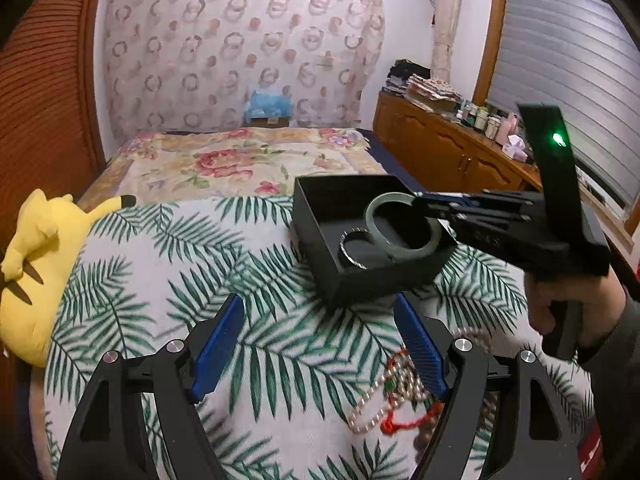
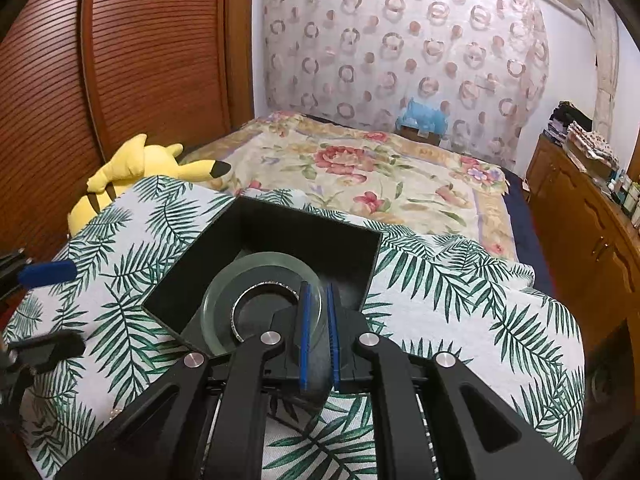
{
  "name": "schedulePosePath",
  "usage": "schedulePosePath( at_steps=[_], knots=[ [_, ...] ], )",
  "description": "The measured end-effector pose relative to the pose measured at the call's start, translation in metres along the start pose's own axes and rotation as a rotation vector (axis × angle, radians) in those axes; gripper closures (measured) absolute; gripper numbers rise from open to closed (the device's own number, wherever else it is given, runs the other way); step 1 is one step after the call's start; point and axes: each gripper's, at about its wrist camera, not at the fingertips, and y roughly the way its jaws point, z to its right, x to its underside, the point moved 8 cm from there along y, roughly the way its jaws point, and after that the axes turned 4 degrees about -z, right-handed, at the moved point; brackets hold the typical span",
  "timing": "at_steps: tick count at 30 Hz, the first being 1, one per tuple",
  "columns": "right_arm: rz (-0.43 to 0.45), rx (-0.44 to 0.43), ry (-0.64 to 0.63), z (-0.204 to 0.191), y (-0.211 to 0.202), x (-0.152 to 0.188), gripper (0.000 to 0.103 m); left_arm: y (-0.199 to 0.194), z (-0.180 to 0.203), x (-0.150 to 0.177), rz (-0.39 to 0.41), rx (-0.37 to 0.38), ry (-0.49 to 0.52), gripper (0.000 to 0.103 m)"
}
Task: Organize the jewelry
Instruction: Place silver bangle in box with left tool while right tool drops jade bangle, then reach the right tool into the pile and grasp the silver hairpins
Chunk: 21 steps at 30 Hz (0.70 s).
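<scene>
The right gripper (image 2: pixel 319 328) had its blue pads drawn narrow on the rim of a pale green jade bangle (image 2: pixel 260 280), one pad inside the ring and the other outside it. In the left wrist view the same gripper (image 1: pixel 424 204) reached in from the right, carried by a person's hand (image 1: pixel 576 308) in a grey sleeve, and pinched the bangle (image 1: pixel 404 226) at its far right edge. The bangle sat tilted over the open black box (image 1: pixel 360 240), and whether its lower edge touched the box floor could not be told.

Inside the box lay a thinner silver bangle (image 1: pixel 354 246), partly overlapped by the green one (seen through the green ring in the right wrist view (image 2: pixel 256 300)). The box (image 2: pixel 280 236) rested on a white cloth printed with green palm leaves (image 1: pixel 200 280).

The left gripper (image 1: pixel 320 344) stood wide with nothing between its pads, above the cloth and near the box's front corner. Just beside its right pad lay a blurred heap of beaded strands (image 1: pixel 404 396), pearly beads with red thread among them. A yellow plush toy (image 1: pixel 44 264) lay at the cloth's left edge, and beyond it stretched a floral bedspread (image 1: pixel 240 160).
</scene>
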Motion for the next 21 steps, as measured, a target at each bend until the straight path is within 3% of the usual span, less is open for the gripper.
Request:
schedulePosePath(
  at_steps=[5, 11, 16, 21],
  knots=[
    [0.013, -0.006, -0.013, -0.002, -0.012, 0.009, 0.091, -0.003, 0.008, 0.018, -0.019, 0.016, 0.008, 0.029],
    [0.067, -0.046, -0.022, -0.013, -0.055, 0.036, 0.090, -0.007, 0.015, 0.037, -0.038, 0.024, 0.014, 0.029],
    [0.075, -0.083, -0.043, -0.030, -0.087, 0.076, 0.077, -0.011, 0.017, 0.050, -0.047, 0.038, -0.003, 0.029],
    [0.054, -0.114, -0.061, -0.047, -0.101, 0.106, 0.074, -0.013, 0.023, 0.063, -0.055, 0.031, 0.010, 0.028]
  ],
)
